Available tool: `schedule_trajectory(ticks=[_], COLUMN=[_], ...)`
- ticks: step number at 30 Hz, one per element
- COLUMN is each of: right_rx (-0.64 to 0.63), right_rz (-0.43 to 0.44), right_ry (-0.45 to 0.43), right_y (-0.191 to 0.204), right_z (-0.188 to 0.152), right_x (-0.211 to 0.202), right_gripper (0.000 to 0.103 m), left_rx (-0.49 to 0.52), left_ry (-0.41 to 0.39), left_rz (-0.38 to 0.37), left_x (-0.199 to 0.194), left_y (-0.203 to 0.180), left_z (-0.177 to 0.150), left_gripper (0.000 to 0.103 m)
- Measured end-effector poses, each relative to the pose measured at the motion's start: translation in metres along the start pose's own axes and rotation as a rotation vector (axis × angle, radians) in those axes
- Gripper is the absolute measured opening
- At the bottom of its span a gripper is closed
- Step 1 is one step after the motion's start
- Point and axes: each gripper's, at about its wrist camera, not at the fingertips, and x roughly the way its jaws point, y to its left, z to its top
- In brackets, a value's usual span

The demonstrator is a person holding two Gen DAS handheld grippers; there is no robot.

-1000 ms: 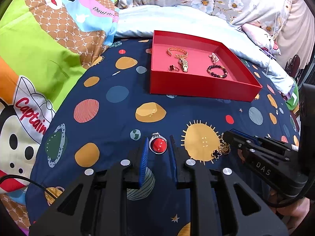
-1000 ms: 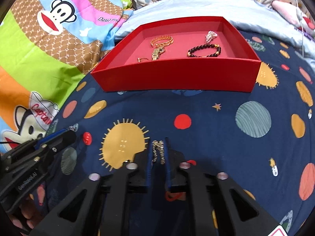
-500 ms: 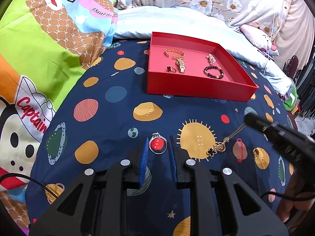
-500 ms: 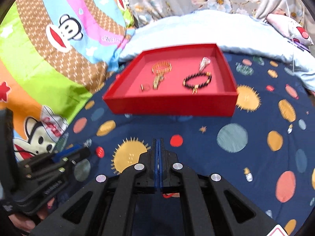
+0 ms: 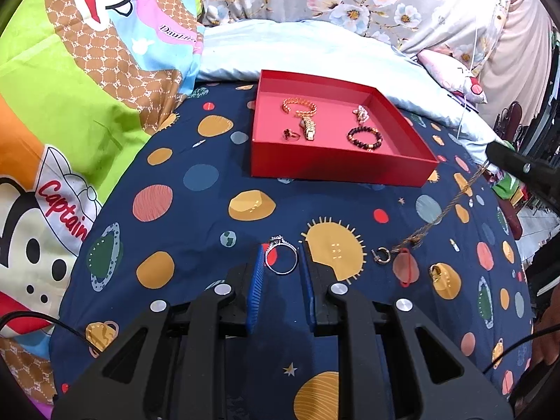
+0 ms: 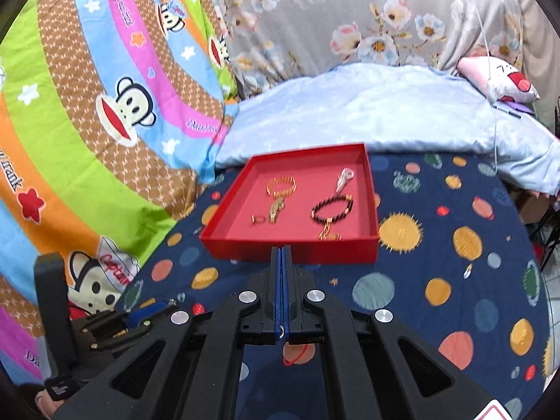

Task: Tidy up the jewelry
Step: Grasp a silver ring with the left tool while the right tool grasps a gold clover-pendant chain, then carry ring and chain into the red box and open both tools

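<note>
A red tray (image 5: 336, 171) (image 6: 290, 250) on the planet-print sheet holds a gold bracelet (image 5: 299, 105), a small ring, a pale brooch and a dark bead bracelet (image 5: 364, 138) (image 6: 330, 206). My left gripper (image 5: 281, 262) (image 6: 154, 311) is low over the sheet, its blue pads closed on a silver ring (image 5: 281, 260). My right gripper (image 5: 491, 152) (image 6: 281, 250) is shut and raised at the right. A gold chain necklace (image 5: 444, 206) hangs taut from its tips, and the pendant end (image 5: 381, 255) trails on the sheet. The right wrist view hides the chain.
A gold earring (image 5: 435, 273) lies on the sheet to the right of the pendant. A pale blue quilt (image 6: 367, 115) bunches behind the tray, and a cartoon-print blanket (image 5: 70, 87) rises on the left. A floral curtain (image 6: 350, 17) hangs at the back.
My right gripper has closed on the necklace and risen, pulling the chain taut off the sheet and away to the right. My left gripper has stayed put with the ring.
</note>
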Motion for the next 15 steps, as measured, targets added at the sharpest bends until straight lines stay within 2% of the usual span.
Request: schedule_trajectory(ticks=[8,15], right_rx=[0.001,0.004], right_rz=[-0.010,-0.004], right_ry=[-0.068,-0.109], right_y=[-0.005,-0.010], right_z=[0.021,0.043], right_x=[-0.024,-0.032], right_gripper=[0.000,0.000], left_rx=[0.012,0.017], left_ry=[-0.021,-0.047], left_rz=[-0.015,-0.044], left_x=[-0.009,-0.015], left_y=[-0.004,-0.006], left_z=[0.010,0.033], left_gripper=[0.019,0.019])
